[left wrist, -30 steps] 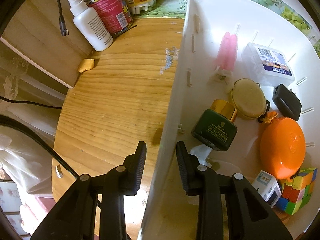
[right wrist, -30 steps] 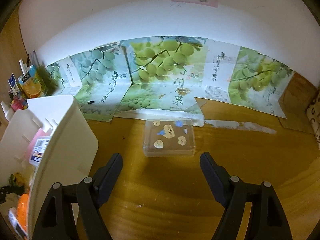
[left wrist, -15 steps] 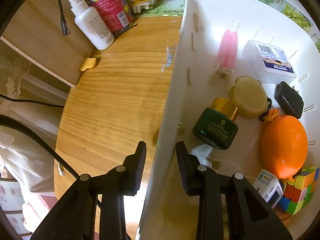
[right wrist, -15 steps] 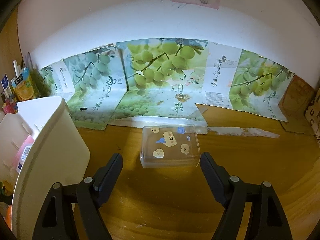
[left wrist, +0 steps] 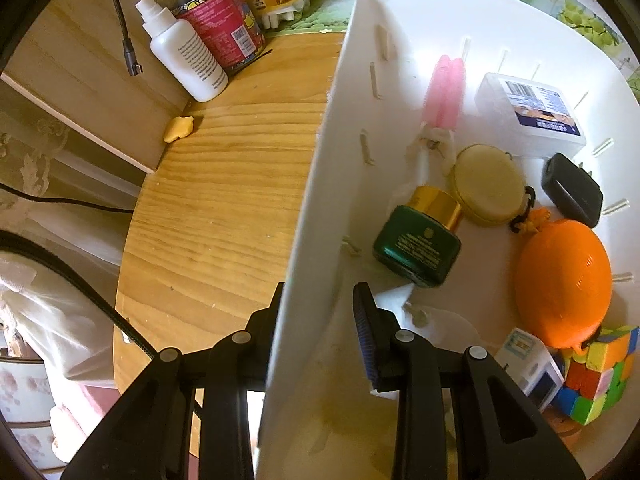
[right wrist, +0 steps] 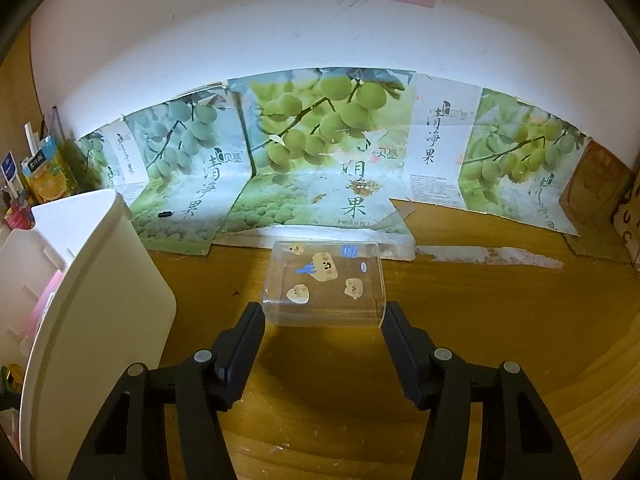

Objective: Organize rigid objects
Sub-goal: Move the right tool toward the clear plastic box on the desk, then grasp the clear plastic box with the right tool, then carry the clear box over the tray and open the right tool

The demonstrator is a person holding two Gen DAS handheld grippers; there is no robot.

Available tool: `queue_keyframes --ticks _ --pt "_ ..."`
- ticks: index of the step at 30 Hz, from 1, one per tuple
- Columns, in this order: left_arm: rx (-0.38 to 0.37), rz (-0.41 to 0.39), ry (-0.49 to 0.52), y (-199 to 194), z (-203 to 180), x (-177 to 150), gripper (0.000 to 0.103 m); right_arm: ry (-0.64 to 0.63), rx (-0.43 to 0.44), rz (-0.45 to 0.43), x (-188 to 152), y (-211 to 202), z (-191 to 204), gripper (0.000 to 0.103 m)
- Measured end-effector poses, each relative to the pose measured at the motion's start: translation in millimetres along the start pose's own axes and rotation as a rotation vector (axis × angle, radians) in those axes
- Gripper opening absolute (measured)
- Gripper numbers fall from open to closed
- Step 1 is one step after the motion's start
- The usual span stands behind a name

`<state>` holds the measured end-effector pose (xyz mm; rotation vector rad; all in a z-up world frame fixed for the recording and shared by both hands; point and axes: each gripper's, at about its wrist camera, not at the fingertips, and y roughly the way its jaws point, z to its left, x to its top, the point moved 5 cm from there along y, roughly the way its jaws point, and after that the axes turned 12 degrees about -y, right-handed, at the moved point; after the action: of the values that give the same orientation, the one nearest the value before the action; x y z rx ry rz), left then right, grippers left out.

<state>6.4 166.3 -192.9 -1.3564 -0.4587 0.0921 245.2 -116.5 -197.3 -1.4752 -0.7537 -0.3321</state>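
Observation:
My left gripper [left wrist: 320, 296] straddles the near wall of a white bin [left wrist: 320, 160], one finger outside and one inside, shut on that wall. Inside the bin lie a green jar [left wrist: 416, 244], an orange case [left wrist: 564, 284], a colour cube [left wrist: 600, 372], a round tin [left wrist: 488, 184], a black charger [left wrist: 572, 192] and a white box [left wrist: 528, 112]. On the wooden table, a clear sticker-covered box [right wrist: 324, 280] sits between the fingers of my right gripper [right wrist: 324, 316]. Its jaws are closing, and the pads touch the box's near sides.
A white spray bottle [left wrist: 184, 56], a red cup [left wrist: 224, 28] and a small yellow piece [left wrist: 179, 129] stand at the table's far left corner. Grape-print sheets [right wrist: 320, 160] lean against the back wall. The white bin [right wrist: 100, 280] stands left of the clear box.
My right gripper has come up to the clear box, and its jaws have narrowed onto the box's sides. The left gripper has kept its hold on the bin wall.

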Motion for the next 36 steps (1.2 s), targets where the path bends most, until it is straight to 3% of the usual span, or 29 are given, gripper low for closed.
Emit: queue_keyframes --ticks 10,11,12,13,20,28,30,32,34,36 --pt "0.005 -0.013 -0.022 -15.9 5.5 -9.6 0.034 0.073 0.052 -0.067 12.6 -32.7 -2.8 0.060" --pt "0.002 -0.021 -0.021 -18.4 6.3 -9.6 0.034 0.073 0.055 -0.079 14.8 -38.5 -2.2 0.044" --pt "-0.001 -0.031 -0.016 -21.6 6.7 -9.5 0.034 0.071 0.055 -0.089 17.0 -44.4 -1.1 0.035" --pt "-0.002 -0.040 -0.011 -25.2 7.0 -10.3 0.034 0.071 0.049 -0.087 18.8 -48.5 -0.4 0.032" --pt "-0.026 -0.086 0.005 -42.9 8.0 -7.6 0.035 0.042 0.061 -0.143 26.4 -78.7 10.7 0.027" --pt "-0.071 -0.170 0.014 -73.6 13.6 -6.4 0.035 0.048 0.038 -0.176 28.4 -99.3 2.1 0.027" --pt "-0.086 -0.170 -0.007 -76.4 15.8 -4.4 0.035 0.063 0.029 -0.169 26.7 -98.2 -2.4 0.028" --pt "-0.099 -0.162 -0.016 -78.1 16.0 -3.0 0.035 0.074 0.033 -0.159 24.1 -95.3 -6.7 0.042" --pt "-0.094 -0.170 -0.018 -80.3 16.5 -1.7 0.035 0.096 0.029 -0.154 21.2 -91.5 -12.5 0.065" --pt "-0.093 -0.173 -0.023 -82.8 17.1 -1.5 0.035 0.117 0.034 -0.149 18.5 -87.5 -16.5 0.074"
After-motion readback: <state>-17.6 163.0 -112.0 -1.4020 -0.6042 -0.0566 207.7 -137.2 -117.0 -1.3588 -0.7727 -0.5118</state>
